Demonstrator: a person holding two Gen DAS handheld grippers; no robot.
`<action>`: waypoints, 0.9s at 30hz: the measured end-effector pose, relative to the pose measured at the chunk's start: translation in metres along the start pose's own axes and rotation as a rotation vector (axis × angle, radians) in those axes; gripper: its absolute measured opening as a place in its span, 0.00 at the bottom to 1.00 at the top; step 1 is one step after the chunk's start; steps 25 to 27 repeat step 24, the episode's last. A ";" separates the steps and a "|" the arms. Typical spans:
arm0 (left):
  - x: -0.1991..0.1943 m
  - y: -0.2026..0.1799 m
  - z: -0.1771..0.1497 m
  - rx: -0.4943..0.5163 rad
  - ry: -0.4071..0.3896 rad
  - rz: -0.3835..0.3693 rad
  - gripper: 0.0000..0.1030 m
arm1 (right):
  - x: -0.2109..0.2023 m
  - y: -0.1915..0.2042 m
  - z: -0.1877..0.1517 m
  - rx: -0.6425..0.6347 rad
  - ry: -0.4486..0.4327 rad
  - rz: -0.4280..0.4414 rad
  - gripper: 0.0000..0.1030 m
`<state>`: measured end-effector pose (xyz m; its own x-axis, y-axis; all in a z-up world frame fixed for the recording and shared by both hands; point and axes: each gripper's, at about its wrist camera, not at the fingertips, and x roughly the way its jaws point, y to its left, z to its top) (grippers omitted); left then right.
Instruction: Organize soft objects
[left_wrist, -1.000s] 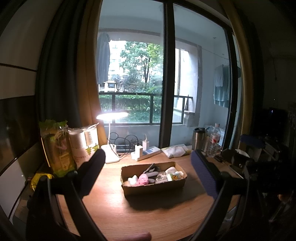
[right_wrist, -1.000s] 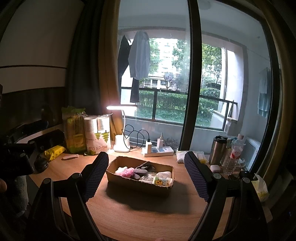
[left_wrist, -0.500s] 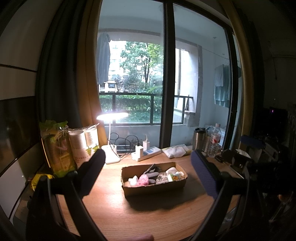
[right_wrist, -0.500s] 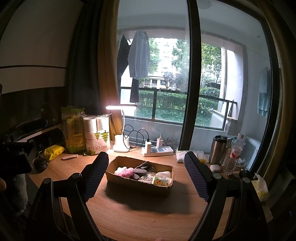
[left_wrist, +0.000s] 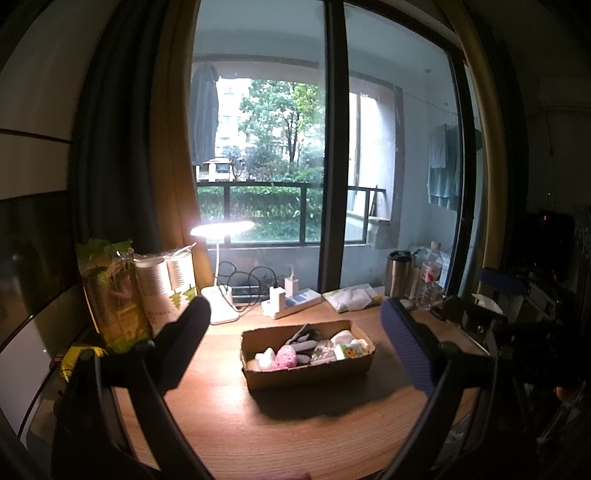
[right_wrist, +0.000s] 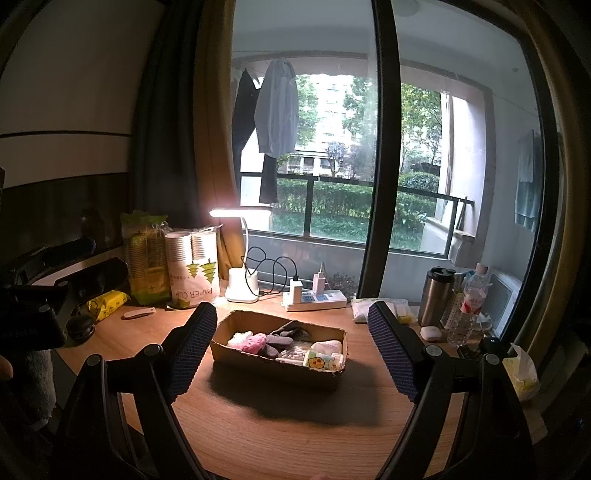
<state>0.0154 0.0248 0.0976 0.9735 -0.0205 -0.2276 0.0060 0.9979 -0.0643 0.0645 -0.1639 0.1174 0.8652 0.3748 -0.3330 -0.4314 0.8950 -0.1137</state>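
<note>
A shallow cardboard box (left_wrist: 310, 371) (right_wrist: 275, 367) stands in the middle of the wooden desk. It holds several soft items: a pink one (left_wrist: 286, 357) (right_wrist: 252, 342), grey ones (left_wrist: 304, 341) (right_wrist: 275, 341), white ones and a small cloth with a yellow print (left_wrist: 351, 350) (right_wrist: 320, 361). My left gripper (left_wrist: 295, 350) is open and empty, held back from the box and above the desk. My right gripper (right_wrist: 291, 350) is also open and empty, framing the box from the near side.
At the desk's back stand a lit white lamp (right_wrist: 242, 286), a power strip with chargers (right_wrist: 314, 297), paper cup sleeves (right_wrist: 192, 269), a green packet (right_wrist: 146, 254), a steel tumbler (right_wrist: 436, 295), a water bottle (right_wrist: 467, 306) and folded white cloth (left_wrist: 351, 297).
Both views barely shift; the box and its contents have not moved, and both grippers stay open.
</note>
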 end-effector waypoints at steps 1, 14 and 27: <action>0.002 -0.002 0.000 0.000 0.002 0.000 0.92 | 0.000 0.000 0.000 -0.001 0.000 0.000 0.84; 0.004 -0.004 0.000 -0.001 0.004 0.000 0.92 | 0.004 0.000 -0.001 -0.001 0.009 0.000 0.84; 0.024 -0.005 -0.005 -0.019 0.033 -0.010 0.92 | 0.019 -0.002 -0.009 0.003 0.036 0.002 0.84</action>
